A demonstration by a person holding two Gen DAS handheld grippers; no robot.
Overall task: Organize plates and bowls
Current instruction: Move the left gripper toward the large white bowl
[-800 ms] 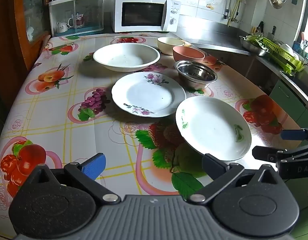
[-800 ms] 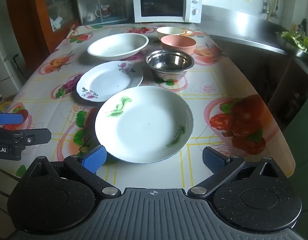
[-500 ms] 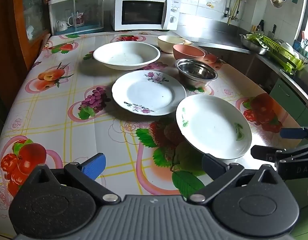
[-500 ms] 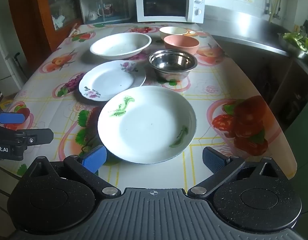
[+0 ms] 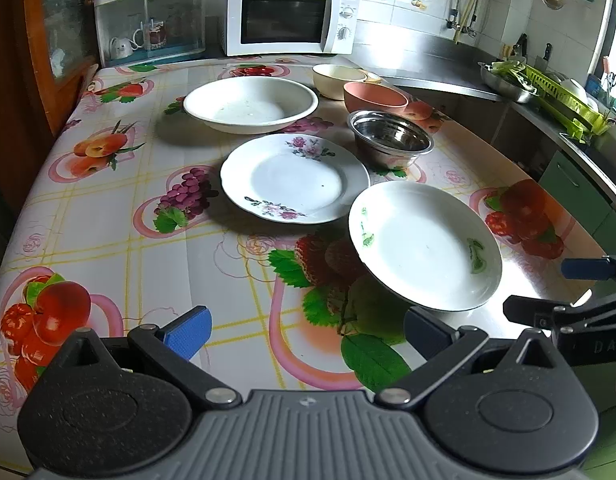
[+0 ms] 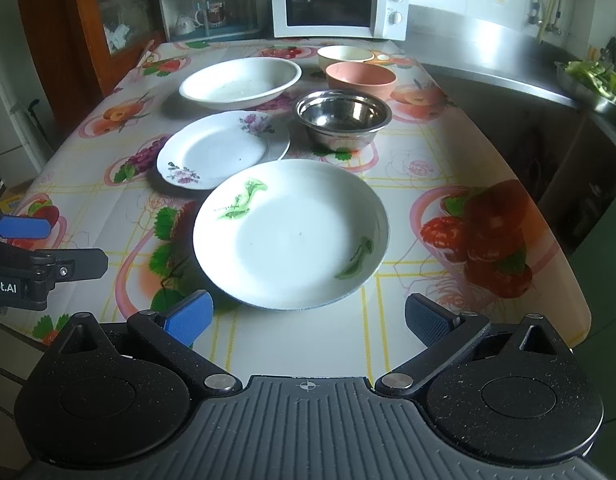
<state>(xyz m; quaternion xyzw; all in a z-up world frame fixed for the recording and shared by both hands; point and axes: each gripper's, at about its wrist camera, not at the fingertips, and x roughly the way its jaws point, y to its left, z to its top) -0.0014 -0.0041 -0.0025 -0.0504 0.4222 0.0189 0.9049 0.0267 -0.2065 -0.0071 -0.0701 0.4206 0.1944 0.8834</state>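
On the fruit-print table stand a green-leaf plate [image 5: 423, 244] [image 6: 292, 232], a flowered plate [image 5: 294, 178] [image 6: 218, 150], a wide white dish [image 5: 250, 104] [image 6: 240, 82], a steel bowl [image 5: 389, 138] [image 6: 341, 118], a pink bowl [image 5: 373, 96] [image 6: 359, 76] and a cream bowl [image 5: 337, 78] [image 6: 345, 56]. My left gripper [image 5: 306, 332] is open and empty at the near table edge, left of the green-leaf plate. My right gripper [image 6: 308, 316] is open and empty, just in front of that plate.
A microwave [image 5: 288, 20] [image 6: 339, 4] and a clear storage box [image 5: 148, 28] stand at the table's far end. A steel counter [image 5: 447, 64] with a green dish rack [image 5: 563, 96] runs along the right. The table edge [image 6: 563, 264] drops off at right.
Both grippers have moved slightly forward toward the plates; the green-leaf plate looks a little nearer in the right wrist view. Nothing on the table has moved.
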